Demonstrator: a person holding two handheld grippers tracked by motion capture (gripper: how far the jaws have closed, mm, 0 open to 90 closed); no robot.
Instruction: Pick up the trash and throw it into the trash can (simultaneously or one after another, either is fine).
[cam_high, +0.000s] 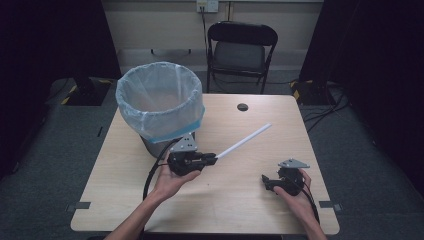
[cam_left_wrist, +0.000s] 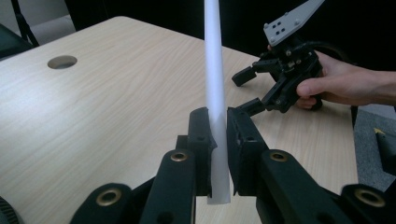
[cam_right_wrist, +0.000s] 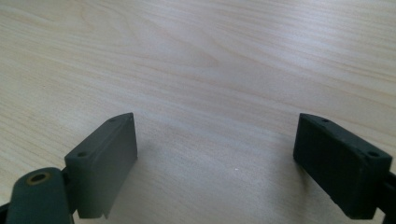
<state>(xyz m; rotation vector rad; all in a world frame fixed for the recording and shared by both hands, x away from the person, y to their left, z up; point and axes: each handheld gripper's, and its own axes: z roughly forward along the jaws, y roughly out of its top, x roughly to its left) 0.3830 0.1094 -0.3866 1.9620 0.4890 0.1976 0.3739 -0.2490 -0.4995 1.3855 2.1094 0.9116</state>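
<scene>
Black jaws of the left gripper (cam_left_wrist: 218, 135) clamp one end of the long white plastic tube (cam_left_wrist: 215, 84), lifted off the pale wooden table (cam_high: 240, 200). Its long axis runs from that grip toward the table's far right corner, away from the white-lined bin (cam_high: 160, 102) at the far left corner. That gripper sits nearer the bin. Near the right edge, the right gripper (cam_high: 267, 181) rests with jaws spread wide, holding nothing.
</scene>
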